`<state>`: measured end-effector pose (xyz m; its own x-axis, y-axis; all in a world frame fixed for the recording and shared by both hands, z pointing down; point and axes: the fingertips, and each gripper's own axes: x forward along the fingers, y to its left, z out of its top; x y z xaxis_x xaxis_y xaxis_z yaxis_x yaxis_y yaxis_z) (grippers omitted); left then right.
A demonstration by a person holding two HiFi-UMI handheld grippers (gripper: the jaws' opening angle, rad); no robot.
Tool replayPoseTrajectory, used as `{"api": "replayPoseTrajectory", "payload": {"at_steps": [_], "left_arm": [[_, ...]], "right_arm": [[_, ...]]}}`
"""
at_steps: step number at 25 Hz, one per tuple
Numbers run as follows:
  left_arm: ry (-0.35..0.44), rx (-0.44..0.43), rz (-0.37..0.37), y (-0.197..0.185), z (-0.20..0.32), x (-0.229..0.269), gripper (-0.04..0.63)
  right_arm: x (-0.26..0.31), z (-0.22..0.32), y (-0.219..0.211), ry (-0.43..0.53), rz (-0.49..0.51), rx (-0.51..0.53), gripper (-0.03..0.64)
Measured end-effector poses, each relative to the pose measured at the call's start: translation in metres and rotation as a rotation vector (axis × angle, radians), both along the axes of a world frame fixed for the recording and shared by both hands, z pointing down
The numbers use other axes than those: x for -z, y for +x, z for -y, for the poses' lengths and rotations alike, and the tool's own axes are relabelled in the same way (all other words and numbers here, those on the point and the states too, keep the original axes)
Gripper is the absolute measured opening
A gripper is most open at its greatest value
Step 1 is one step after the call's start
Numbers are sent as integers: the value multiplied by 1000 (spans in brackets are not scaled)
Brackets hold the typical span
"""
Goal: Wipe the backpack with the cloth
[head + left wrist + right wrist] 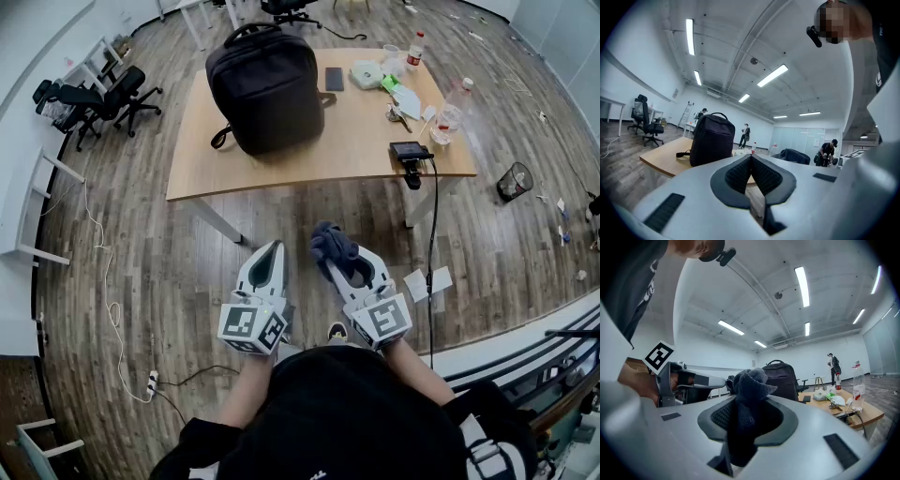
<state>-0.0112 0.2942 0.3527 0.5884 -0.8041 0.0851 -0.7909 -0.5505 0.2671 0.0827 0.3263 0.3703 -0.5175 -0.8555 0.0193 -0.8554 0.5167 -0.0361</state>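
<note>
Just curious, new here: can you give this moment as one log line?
right gripper: shut on cloth | left gripper: shut, empty | backpack: upright on table, untouched

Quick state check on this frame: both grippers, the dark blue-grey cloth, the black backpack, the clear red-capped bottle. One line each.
Left gripper: shut, nothing between the jaws.
Right gripper: shut on the cloth.
Dark blue-grey cloth: bunched, pinched in the right gripper.
Black backpack: standing upright on the light wooden table, apart from both grippers.
Clear red-capped bottle: upright, capped.
</note>
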Motion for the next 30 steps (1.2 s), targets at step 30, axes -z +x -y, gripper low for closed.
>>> {"api": "replayPoseTrajectory", "payload": {"at_steps": [30], "left_arm": [[19,5,-19,-74,-16,2,17]], "right_arm": [[30,-3,-54,15,51,-2,107]]}}
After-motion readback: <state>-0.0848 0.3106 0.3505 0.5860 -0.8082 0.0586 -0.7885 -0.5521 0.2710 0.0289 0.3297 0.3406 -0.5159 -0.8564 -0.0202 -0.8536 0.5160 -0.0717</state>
